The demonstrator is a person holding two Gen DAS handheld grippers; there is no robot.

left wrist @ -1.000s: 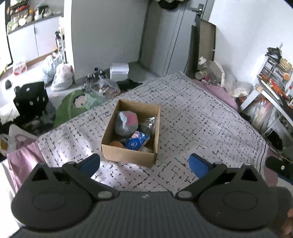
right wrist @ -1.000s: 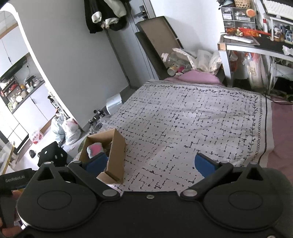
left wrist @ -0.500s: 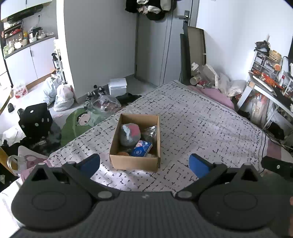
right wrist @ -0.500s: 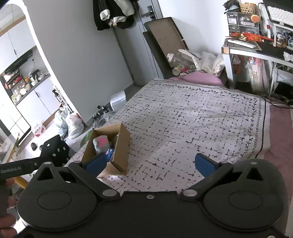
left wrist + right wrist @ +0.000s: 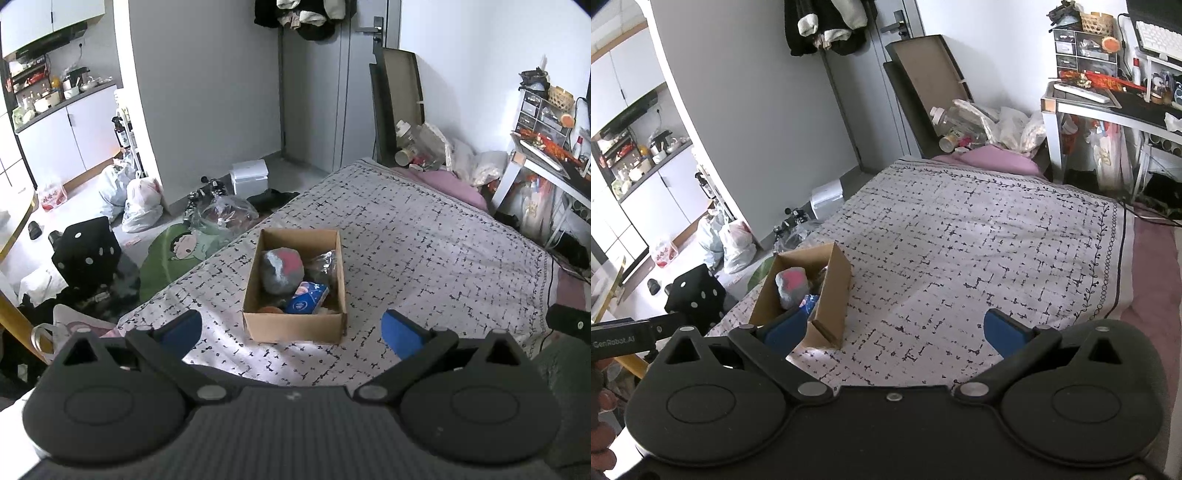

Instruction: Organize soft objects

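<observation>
An open brown cardboard box (image 5: 295,325) is sitting on a bed covered by a white sheet with a black broken-grid pattern (image 5: 424,258), near the bed's left edge. Inside the box, a grey and red soft ball (image 5: 282,271) is lying at the far left, with a blue and white soft packet (image 5: 308,301) just beside it toward the near end and a crinkled clear plastic bag (image 5: 327,260) along the right wall. The left gripper (image 5: 291,330) is hovering above the bed with the box between its blue-padded fingers (image 5: 400,332), which are standing wide apart and holding nothing. The right gripper (image 5: 894,330) is hanging over the bare sheet to the right of the box, its fingers (image 5: 1006,330) likewise spread wide and empty.
</observation>
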